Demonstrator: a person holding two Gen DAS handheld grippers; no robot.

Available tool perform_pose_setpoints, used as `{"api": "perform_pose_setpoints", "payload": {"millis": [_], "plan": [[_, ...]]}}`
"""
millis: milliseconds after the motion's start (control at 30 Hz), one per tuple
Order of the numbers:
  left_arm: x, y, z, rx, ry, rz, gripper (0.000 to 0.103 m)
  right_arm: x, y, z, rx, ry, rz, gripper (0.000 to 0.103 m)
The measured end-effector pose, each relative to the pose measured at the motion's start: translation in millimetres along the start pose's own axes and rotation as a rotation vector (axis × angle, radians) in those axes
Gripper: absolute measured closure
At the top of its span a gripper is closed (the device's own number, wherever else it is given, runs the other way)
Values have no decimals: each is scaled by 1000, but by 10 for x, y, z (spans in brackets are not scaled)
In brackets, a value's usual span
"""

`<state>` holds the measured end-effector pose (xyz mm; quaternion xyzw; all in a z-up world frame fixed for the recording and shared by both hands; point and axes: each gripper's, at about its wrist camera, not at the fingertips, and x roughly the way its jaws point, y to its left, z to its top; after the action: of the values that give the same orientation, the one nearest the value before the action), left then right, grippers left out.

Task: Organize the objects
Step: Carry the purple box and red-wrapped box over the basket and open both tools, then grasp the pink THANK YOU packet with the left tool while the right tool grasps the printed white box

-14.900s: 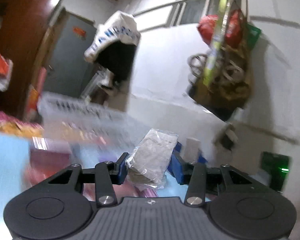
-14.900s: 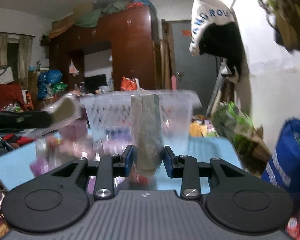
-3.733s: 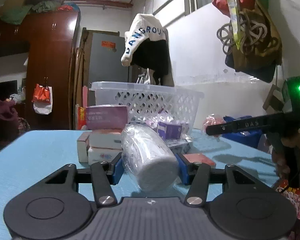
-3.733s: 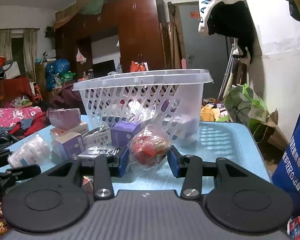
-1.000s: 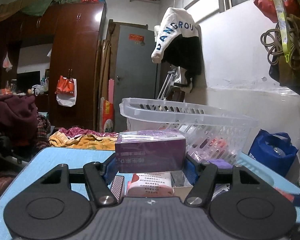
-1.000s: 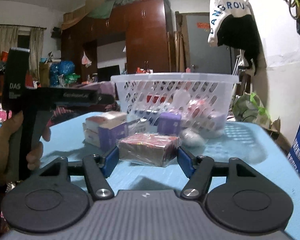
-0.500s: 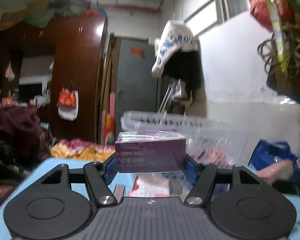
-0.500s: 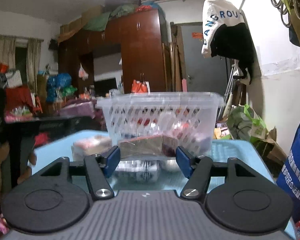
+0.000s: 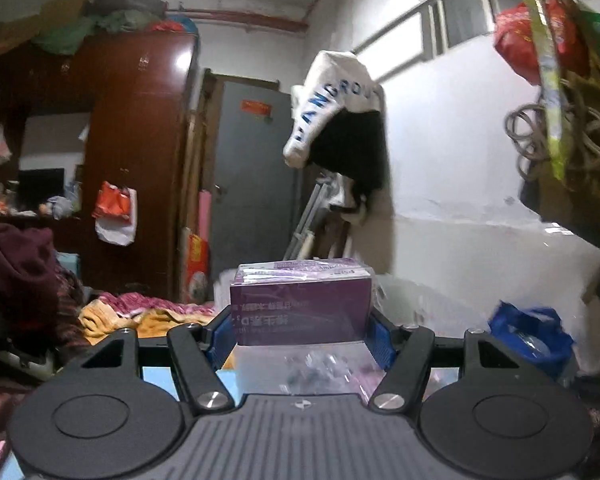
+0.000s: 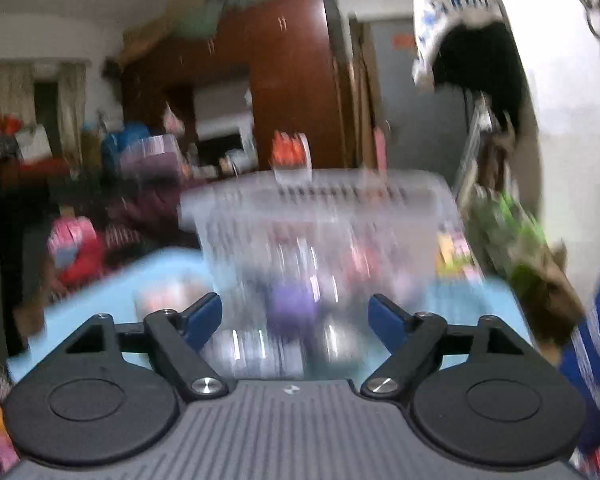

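Left gripper (image 9: 300, 330) clamps purple box (image 9: 300, 306). Right gripper (image 10: 296, 318) wide, empty (heavy blur); white basket (image 10: 320, 216) ahead on blue table (image 10: 100, 292).

Blurred basket (image 10: 320, 216) beyond parted fingers (image 10: 204, 316)

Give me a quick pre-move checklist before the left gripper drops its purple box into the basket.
1. Left gripper grip on the purple box: ok, clamped between both fingers, box level.
2. Right gripper out of the way: ok, open and holding nothing.
3. Basket located: ok in the right wrist view, though blurred.
4. Purple box above the basket opening: cannot tell; the rim is hidden in the left wrist view.
5. Free room inside the basket: cannot tell, contents are smeared by motion.
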<state>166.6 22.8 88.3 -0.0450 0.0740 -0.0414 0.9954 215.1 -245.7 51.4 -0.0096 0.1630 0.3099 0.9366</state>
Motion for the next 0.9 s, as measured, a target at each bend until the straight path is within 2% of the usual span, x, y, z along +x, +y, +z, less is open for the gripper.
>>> {"api": "perform_pose_setpoints", "payload": {"millis": [33,100,167,233,267,333,400,500,567,633,667,733,800,833,867,900], "plan": [[-22,-3,-48,7,-1,4,34,-122,-28,-160,26,-11,-14,20],[-48,7,-114,5,-3,3,34,-330,-16,-429,55,-37,-21,11],[-48,18,-144,-11,4,-11,34,-404,148,-628,-64,-12,-23,9],[-47,28,-153,-14,4,-6,34,-382,264,-719,-127,24,-29,10],[-45,37,-161,-19,7,-6,34,-341,295,-729,-144,46,-26,12],[-41,54,-173,-24,12,-8,34,-244,263,-702,-148,74,-50,41],[-40,66,-175,-24,10,-6,34,-247,212,-636,-117,64,-32,40],[8,56,-59,-29,0,-17,34,-374,149,-324,-90,-49,-20,40],[121,14,127,-36,-8,-32,34,-402,106,76,-92,-171,-32,40],[331,-59,346,-35,6,-34,34,-229,58,545,-117,-226,-95,40],[453,-88,435,-34,26,-27,34,-79,16,770,-122,-226,-119,40],[707,-109,558,-48,81,-13,34,296,-119,1130,-104,-157,-134,39],[956,-98,589,-48,150,-11,32,607,-246,1280,-77,-115,-107,36],[1059,-86,578,-46,181,-4,22,697,-255,1294,-89,-104,-105,31],[1152,-62,546,-50,213,13,15,777,-245,1295,-108,-83,-131,15],[1183,-33,503,-53,231,23,8,794,-229,1277,-111,-76,-173,5]]}}
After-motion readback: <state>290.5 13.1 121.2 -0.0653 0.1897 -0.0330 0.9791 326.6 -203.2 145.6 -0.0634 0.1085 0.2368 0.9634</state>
